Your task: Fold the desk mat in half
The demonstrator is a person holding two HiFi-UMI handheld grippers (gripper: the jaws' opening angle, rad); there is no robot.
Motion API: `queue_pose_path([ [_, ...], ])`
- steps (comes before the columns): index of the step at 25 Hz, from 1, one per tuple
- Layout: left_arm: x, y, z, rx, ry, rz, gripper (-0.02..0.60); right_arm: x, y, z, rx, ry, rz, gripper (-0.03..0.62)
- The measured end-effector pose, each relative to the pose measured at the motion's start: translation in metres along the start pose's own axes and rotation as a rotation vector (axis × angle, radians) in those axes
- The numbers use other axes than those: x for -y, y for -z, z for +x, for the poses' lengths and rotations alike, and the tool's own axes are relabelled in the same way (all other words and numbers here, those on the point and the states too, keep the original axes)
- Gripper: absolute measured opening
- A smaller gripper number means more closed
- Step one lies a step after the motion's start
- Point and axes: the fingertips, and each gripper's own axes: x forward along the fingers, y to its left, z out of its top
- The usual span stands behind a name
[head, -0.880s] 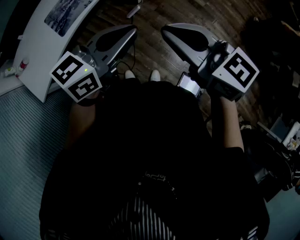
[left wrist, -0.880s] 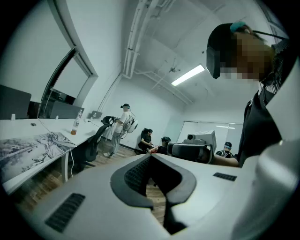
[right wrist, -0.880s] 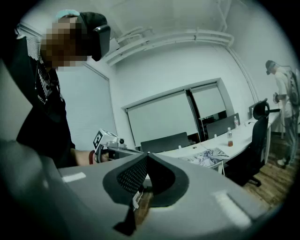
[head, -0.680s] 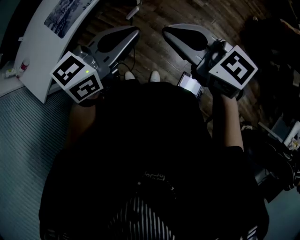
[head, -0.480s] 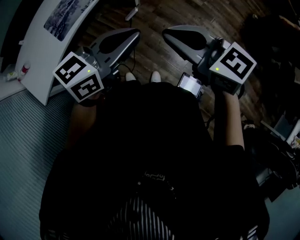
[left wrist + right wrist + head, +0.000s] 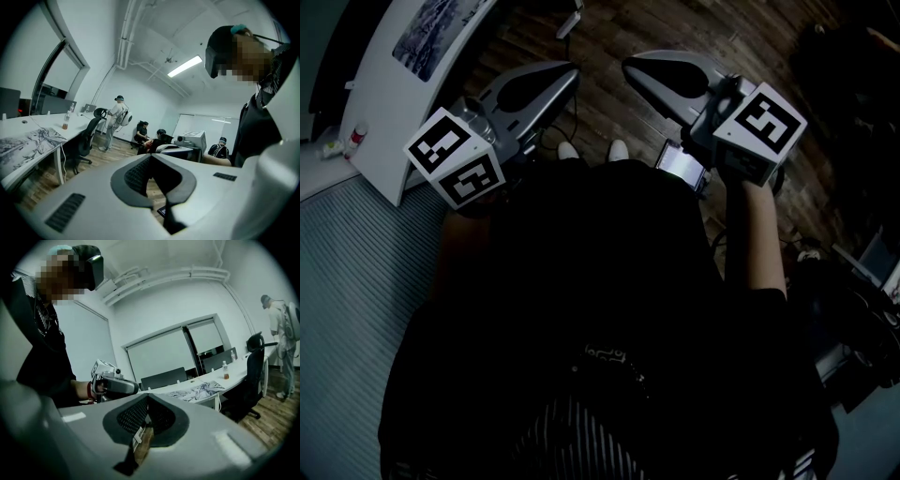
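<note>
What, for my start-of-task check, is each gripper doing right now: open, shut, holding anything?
Left gripper: shut, nothing between its jaws.
Right gripper: shut, nothing between its jaws.

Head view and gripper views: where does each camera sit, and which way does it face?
Head view: on the head, facing steeply down at the dark wooden floor; black-clad torso, left gripper and right gripper show.
Left gripper view: on that gripper, facing almost level along the long white desk; shut jaws, torso show.
Right gripper view: on that gripper, almost level toward the left gripper; torso shows.
Shared by all: grey-printed desk mat.
</note>
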Motion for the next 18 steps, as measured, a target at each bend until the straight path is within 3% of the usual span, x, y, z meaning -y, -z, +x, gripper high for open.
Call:
queue_pose_path([
  [18, -0.014, 0.01, 0.01, -0.019, -0.048, -0.014, 0.0, 0.028, 0.004, -0.01, 0.057, -0.007, 0.025, 0.003],
])
